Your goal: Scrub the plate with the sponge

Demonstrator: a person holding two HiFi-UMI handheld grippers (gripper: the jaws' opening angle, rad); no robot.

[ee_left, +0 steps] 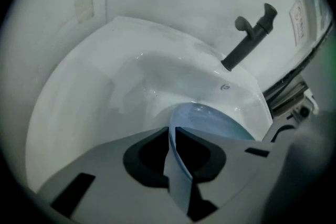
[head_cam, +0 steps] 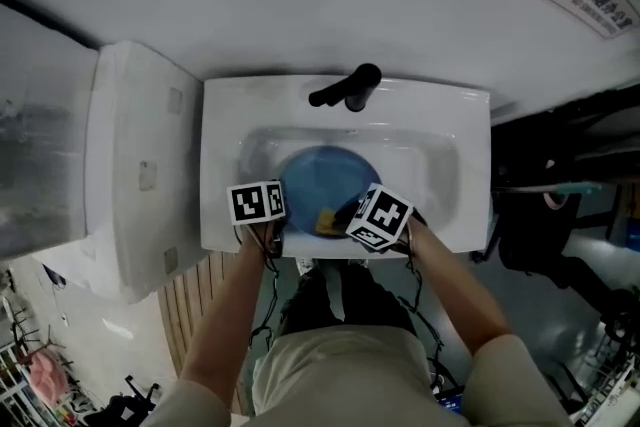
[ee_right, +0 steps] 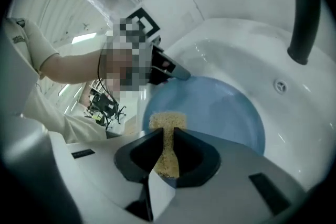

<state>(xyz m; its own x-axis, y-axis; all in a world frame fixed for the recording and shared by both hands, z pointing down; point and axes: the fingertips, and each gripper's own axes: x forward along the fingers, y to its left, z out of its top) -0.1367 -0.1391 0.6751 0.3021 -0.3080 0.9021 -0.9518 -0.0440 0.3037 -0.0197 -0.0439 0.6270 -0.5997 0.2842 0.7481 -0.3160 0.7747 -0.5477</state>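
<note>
Sink (head_cam: 220,165): white basin under a black faucet (head_cam: 350,90). It holds the plate, likely so the scrubbing stays over the drain.
Left gripper (ee_left: 172,139): jaws pinched on the plate's left rim, with the thin edge running between them. This looks like a steadying grip, so the plate does not slide or spin under the sponge.
Plate (head_cam: 325,177): blue and round, sitting inside the basin with its face up towards the sponge.
Sponge (ee_right: 167,120): tan, its free end over the plate's near part. Whether it touches the plate cannot be told.
Right gripper (ee_right: 168,138): jaws clamped on the sponge's middle and angled down at the plate, ready for strokes.
</note>
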